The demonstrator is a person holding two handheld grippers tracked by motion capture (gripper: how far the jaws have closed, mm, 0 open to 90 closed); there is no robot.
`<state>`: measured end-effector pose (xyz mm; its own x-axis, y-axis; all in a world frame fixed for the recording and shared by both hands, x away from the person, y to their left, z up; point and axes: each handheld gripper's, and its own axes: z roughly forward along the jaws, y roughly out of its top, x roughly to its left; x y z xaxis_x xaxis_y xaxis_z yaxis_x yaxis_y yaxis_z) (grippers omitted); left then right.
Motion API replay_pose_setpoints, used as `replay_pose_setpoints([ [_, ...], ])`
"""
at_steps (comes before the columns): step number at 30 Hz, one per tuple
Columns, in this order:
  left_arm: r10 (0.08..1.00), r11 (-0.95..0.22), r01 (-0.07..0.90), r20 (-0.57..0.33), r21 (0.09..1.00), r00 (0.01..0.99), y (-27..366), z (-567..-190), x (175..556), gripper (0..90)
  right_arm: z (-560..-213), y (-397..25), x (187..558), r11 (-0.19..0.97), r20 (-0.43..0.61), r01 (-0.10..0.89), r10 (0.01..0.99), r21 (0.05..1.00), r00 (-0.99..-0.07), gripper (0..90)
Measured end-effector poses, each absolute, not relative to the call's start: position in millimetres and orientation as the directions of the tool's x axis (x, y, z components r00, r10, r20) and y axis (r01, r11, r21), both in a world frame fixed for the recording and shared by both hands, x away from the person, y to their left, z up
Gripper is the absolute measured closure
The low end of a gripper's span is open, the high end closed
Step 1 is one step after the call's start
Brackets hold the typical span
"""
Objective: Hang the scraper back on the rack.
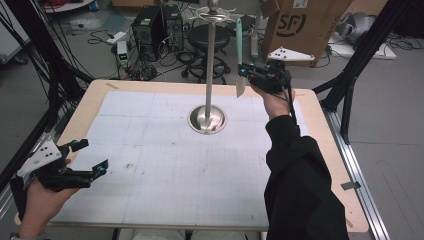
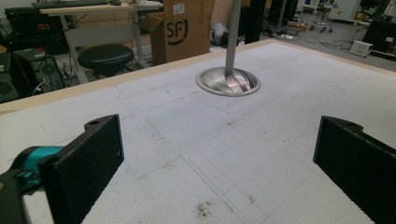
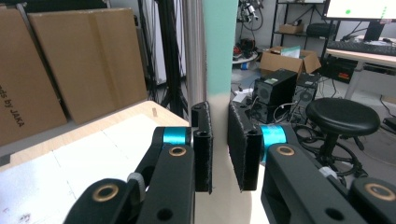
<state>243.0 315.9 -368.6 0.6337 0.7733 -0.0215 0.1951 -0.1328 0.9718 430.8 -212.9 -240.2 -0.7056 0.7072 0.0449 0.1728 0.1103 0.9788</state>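
Nearest to you, your left gripper (image 1: 89,157) sits low over the near left part of the table (image 1: 150,200), its jaws spread wide with nothing between them. In the left gripper view those two black jaws frame bare white gridded mat (image 2: 196,154), with a few small brown specks on it close in front.

Farther out, near the middle of the table, the metal stand (image 1: 207,119) rests on its round polished base, and its thin pole rises straight up to a ring of hooks at the top. The left gripper view shows that base (image 2: 228,81) well apart from your left jaws.

Beyond the stand and to its right, your right gripper (image 1: 243,71) is lifted above the far edge of the table. Its jaws are pinched on a knife (image 1: 239,47) held upright, mint-green handle on top and pale blade hanging below the jaws, clear of the table. In the right gripper view the knife (image 3: 219,46) stands just beside the pole (image 3: 193,51); whether they touch you cannot tell.
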Motion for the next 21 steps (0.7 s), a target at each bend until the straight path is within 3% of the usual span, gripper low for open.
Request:
replay_pose_setpoints([
  [21, 0.776, -0.131, 0.200, -0.025, 0.971, 0.630, 317.4, -370.2, 243.1, 2.2, -241.2, -211.4, 433.9, 0.102, 0.055, 0.175, 0.697, 0.979, -0.715, 80.9],
])
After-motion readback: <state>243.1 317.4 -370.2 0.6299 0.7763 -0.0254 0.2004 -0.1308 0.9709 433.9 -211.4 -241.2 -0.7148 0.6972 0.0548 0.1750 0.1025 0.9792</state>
